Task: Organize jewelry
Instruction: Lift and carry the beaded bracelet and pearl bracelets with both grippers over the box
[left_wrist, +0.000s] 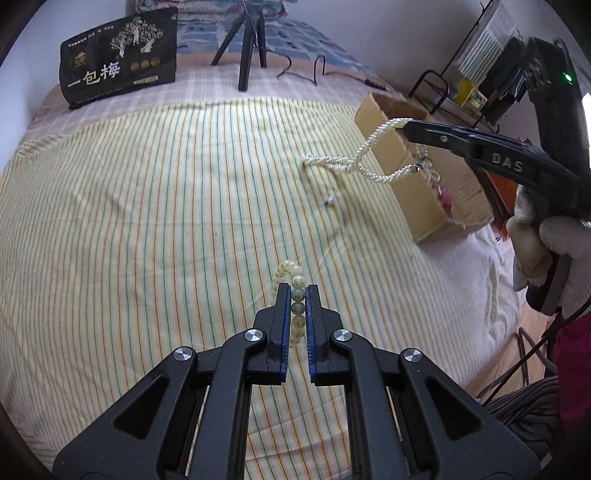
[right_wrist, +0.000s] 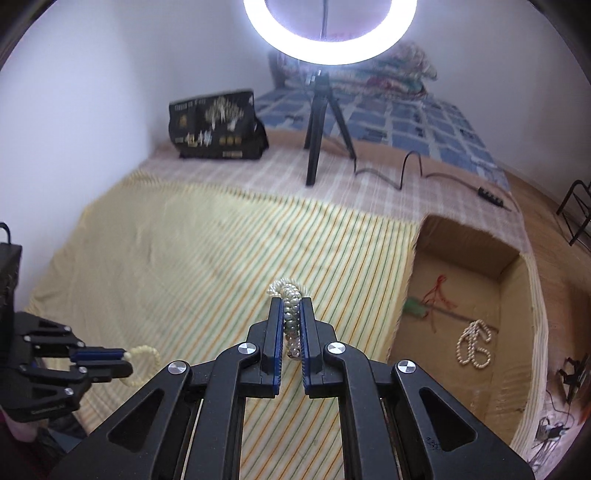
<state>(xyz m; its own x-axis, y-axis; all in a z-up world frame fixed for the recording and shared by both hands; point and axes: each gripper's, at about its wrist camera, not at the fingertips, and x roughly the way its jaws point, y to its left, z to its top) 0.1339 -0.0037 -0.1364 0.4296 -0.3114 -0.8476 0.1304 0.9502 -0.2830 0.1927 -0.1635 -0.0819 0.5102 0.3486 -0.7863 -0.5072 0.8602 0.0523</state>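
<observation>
Jewelry mid-sort: left claw (left_wrist: 296, 295) pinching bead bracelet (left_wrist: 291, 280) above bed (left_wrist: 147, 203); right claw (right_wrist: 290, 306) pinching pearl necklace (right_wrist: 288, 295), tail trailing. Cardboard box (right_wrist: 461, 236) already holds pearl strand (right_wrist: 474, 345); both pieces still to drop in.

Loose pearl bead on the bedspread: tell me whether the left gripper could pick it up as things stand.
Probably not yet. The left gripper is shut on the bead bracelet, so its jaws are full. The path over the bedspread to the loose bead looks free; only the pearl necklace hangs near it.
</observation>
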